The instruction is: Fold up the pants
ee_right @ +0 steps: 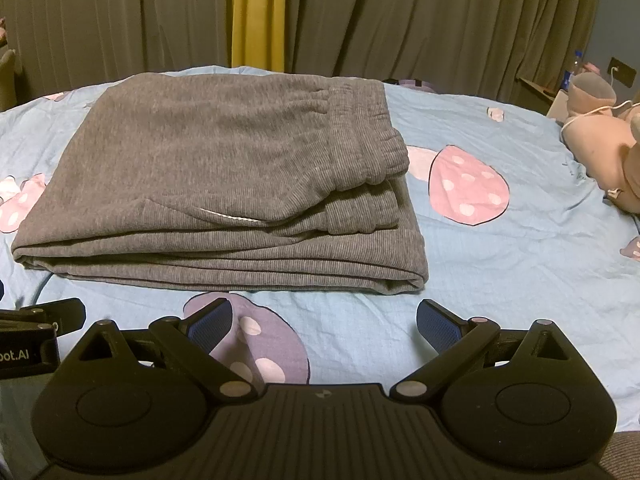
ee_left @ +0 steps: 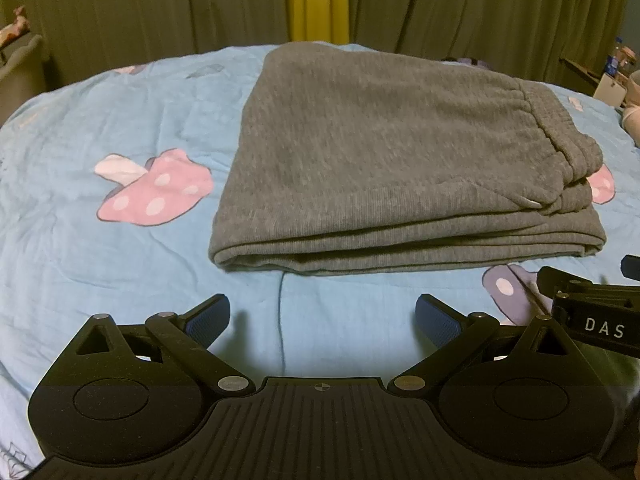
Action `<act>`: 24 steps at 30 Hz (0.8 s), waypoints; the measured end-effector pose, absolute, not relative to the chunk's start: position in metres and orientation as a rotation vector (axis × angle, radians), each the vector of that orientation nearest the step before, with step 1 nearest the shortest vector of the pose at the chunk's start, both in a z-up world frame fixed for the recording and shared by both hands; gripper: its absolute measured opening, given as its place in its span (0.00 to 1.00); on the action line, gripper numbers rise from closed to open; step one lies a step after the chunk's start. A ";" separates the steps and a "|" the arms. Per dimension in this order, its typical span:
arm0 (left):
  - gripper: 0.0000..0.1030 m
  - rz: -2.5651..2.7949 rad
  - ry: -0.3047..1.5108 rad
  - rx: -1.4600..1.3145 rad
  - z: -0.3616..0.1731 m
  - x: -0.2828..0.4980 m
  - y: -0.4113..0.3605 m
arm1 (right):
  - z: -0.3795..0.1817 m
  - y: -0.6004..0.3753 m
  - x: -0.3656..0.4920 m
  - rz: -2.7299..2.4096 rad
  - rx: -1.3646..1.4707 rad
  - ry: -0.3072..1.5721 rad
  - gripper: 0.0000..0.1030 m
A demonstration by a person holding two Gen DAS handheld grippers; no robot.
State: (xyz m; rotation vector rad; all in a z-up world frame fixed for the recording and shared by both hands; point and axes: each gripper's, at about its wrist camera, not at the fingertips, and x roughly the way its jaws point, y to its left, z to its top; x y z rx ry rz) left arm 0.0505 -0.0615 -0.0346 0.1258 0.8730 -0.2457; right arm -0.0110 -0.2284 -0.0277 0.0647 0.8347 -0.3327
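Grey knit pants [ee_left: 384, 168] lie folded in a flat stack of layers on the light blue bed cover [ee_left: 120, 264], elastic waistband on top at the right side. The same folded pants [ee_right: 224, 184] fill the left middle of the right wrist view. My left gripper [ee_left: 322, 320] hovers just in front of the stack's near edge, open, nothing between its blue pads [ee_left: 208, 322]. My right gripper [ee_right: 324, 324] is open too, short of the stack's near right corner, its blue pads [ee_right: 438, 328] empty. Part of the right gripper's body [ee_left: 592, 312] shows at the left view's right edge.
The bed cover [ee_right: 500, 272] has pink and purple mushroom prints. Dark curtains with a yellow strip [ee_left: 316, 0] hang behind the bed. A pink stuffed toy [ee_right: 604, 148] lies at the bed's right edge, with a bottle [ee_right: 574, 70] and shelf behind it.
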 end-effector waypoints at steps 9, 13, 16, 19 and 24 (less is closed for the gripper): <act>0.99 -0.245 0.870 0.127 -0.034 0.050 -0.062 | -0.028 -0.228 -0.011 -0.330 0.064 0.833 0.96; 0.99 -0.245 0.872 0.130 -0.034 0.050 -0.062 | -0.028 -0.229 -0.012 -0.330 0.066 0.833 0.96; 0.99 -0.246 0.872 0.131 -0.034 0.050 -0.062 | -0.028 -0.229 -0.011 -0.330 0.066 0.834 0.96; 0.99 -0.244 0.873 0.131 -0.034 0.050 -0.062 | -0.028 -0.229 -0.011 -0.330 0.067 0.833 0.96; 0.99 -0.244 0.873 0.133 -0.035 0.050 -0.063 | -0.027 -0.229 -0.011 -0.331 0.066 0.834 0.96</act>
